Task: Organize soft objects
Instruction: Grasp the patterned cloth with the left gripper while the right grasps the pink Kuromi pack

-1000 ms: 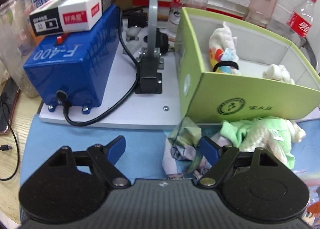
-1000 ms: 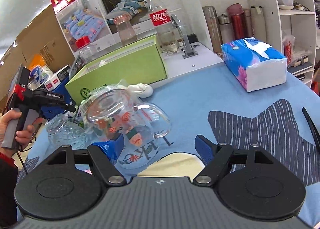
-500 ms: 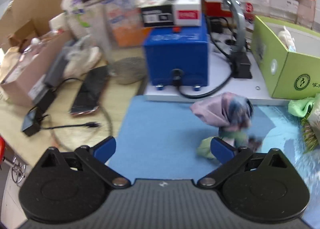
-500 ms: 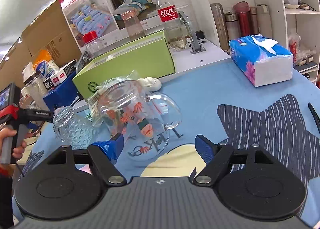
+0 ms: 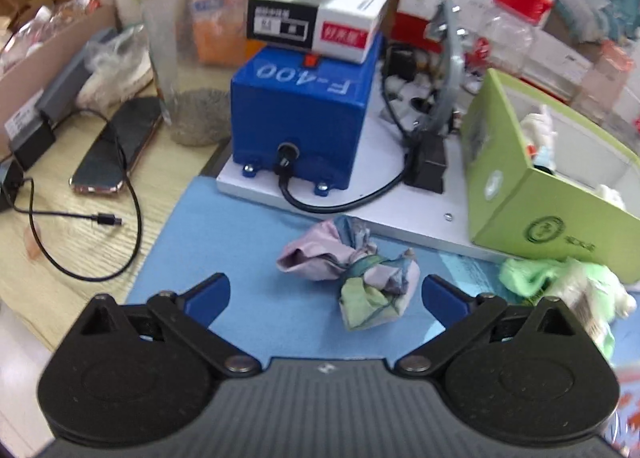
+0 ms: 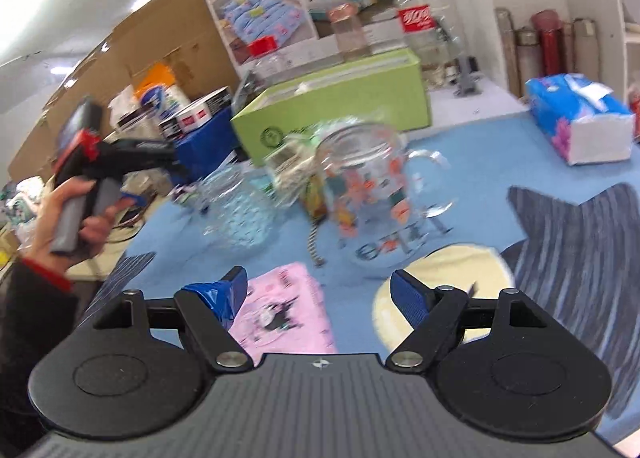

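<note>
Crumpled cloth lies loose on the blue surface, just ahead of my left gripper, whose jaws stand wide with nothing in them.
It looks light, limp and wrinkled, so I'd pinch the raised bunched middle rather than a trailing edge, which would slip or unfold. The green box is near; a pale green plush, blurred, lies against its front. My right gripper is partly open, holding nothing.
</note>
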